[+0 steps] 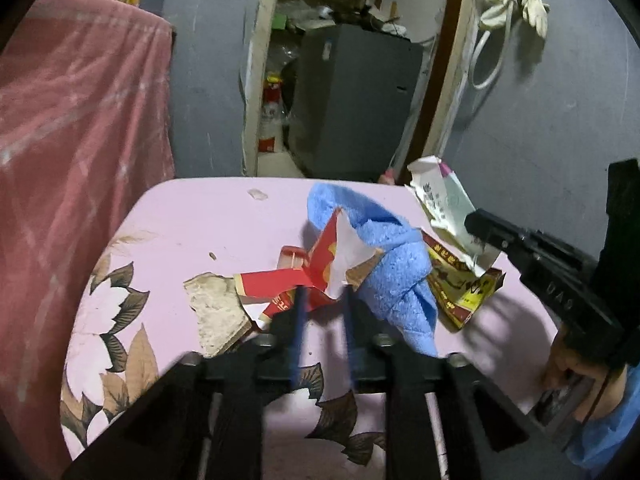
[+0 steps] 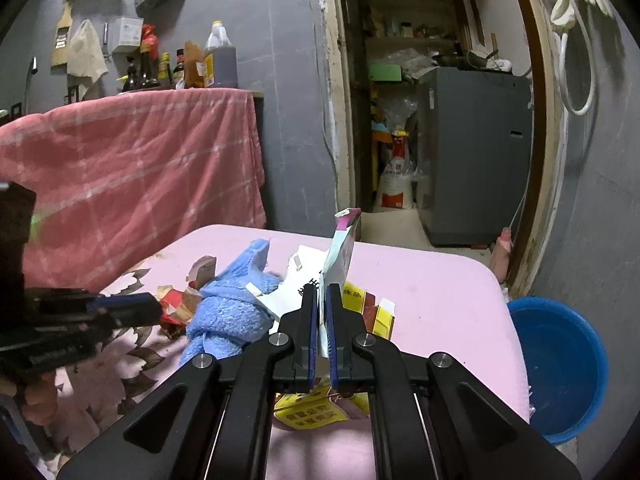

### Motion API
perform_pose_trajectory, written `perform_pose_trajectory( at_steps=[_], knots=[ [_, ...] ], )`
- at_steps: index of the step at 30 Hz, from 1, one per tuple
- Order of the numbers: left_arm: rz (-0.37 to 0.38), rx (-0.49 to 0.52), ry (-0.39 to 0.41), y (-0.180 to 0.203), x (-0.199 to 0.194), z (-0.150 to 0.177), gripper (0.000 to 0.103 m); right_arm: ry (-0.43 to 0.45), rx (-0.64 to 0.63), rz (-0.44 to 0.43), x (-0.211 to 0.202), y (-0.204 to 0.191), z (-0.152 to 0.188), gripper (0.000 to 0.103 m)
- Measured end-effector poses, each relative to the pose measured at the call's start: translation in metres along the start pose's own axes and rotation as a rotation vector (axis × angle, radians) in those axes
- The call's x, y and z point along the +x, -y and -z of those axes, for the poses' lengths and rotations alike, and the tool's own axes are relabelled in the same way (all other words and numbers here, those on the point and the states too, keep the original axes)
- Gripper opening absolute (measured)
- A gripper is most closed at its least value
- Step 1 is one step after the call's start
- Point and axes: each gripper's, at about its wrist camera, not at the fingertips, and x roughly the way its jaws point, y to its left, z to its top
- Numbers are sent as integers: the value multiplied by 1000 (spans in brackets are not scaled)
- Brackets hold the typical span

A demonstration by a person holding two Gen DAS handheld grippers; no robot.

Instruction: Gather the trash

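On the pink flowered surface [image 1: 192,232] lies a heap of trash around a knotted blue cloth [image 1: 384,248]. The left gripper [image 1: 324,292] stands slightly parted at the torn red carton [image 1: 320,268], its pads not pressing it. The right gripper [image 2: 322,300] is clamped on the upright white carton [image 2: 340,256] beside the cloth.

I face grey walls [image 2: 292,92] and a doorway [image 2: 436,92] into a cluttered storeroom — a grey appliance [image 2: 476,152] stands inside. On my left, a pink checked cloth [image 2: 132,164] drapes a counter crowded with bottles [image 2: 180,64]. A blue basin [image 2: 560,364] (lower right) sits on the floor. Dim indoor light.
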Motion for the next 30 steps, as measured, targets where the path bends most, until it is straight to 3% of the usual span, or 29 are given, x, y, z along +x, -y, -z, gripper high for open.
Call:
perform_pose_trajectory(
  at_steps=[1, 2, 13, 18, 22, 30],
  knots=[
    [2, 4, -1, 0, 2, 0, 33, 1, -1, -1, 0, 0, -1, 3],
    [4, 9, 4, 0, 2, 1, 34, 3, -2, 0, -1, 1, -2, 3],
    [-62, 153, -88, 3, 38, -1, 34, 3, 29, 0, 1, 9, -8, 3],
    [-81, 142, -103, -2, 46, -2, 34, -7, 21, -7, 3, 6, -8, 3],
    [-111, 119, -94, -7, 48, -3, 15, -11, 30, -13, 3, 9, -7, 3],
    [-115, 75, -48, -11, 39, -6, 7, -23, 30, -22, 4, 8, -6, 3]
  ],
)
